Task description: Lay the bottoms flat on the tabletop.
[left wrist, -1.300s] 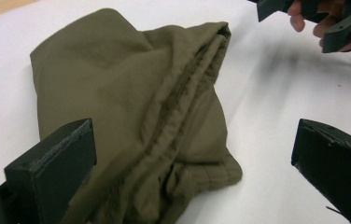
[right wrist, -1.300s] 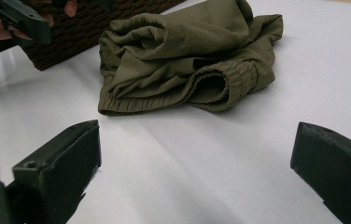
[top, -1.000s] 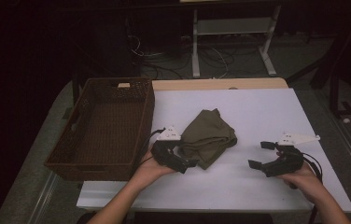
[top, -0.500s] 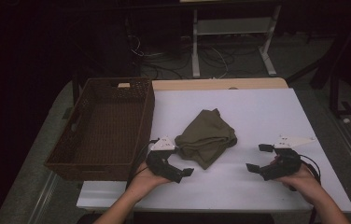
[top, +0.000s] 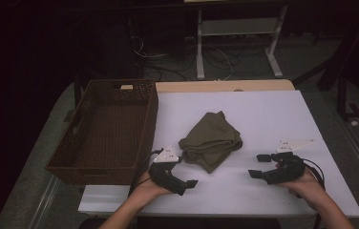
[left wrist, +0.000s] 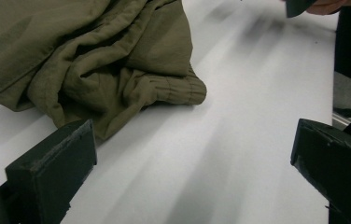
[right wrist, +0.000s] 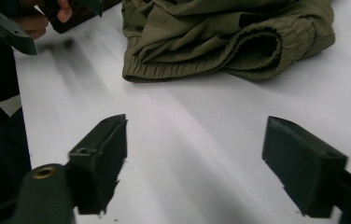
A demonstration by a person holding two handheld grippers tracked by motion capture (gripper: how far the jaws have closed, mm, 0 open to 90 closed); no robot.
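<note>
High view first: an olive garment [top: 211, 140] lies bunched in the middle of the white table [top: 263, 109], and it is the landmark here. Left of the garment, well apart from it, stands a brown wicker basket [top: 102, 168], its near wall facing the person. The left gripper [top: 185, 177] sits just off the garment's near-left corner, held in the left hand [top: 145, 191], jaws apart with bare table between them. The right gripper [top: 259, 165] is off to the garment's right and a little nearer the person, clear of the cloth, its jaws spread too.

Left gripper view now, and here comes detail the high view lacks: the garment [left wrist: 94, 60] shows a ribbed cuff or waistband at its edge and deep folds. It lies ahead of the left jaw and just beyond it, not between the jaws; whether that jaw's tip brushes the fabric cannot be told. Jaws wide, holding nothing, white table between them.

Right gripper view: the garment [right wrist: 225, 37] stretches across the top, an elastic hem and an open rolled end facing the camera. It lies ahead of both jaws, apart from them. Jaws wide, empty. Beyond the garment's left end, the left gripper [right wrist: 38, 18] appears with fingertips [right wrist: 62, 11] around it.
</note>
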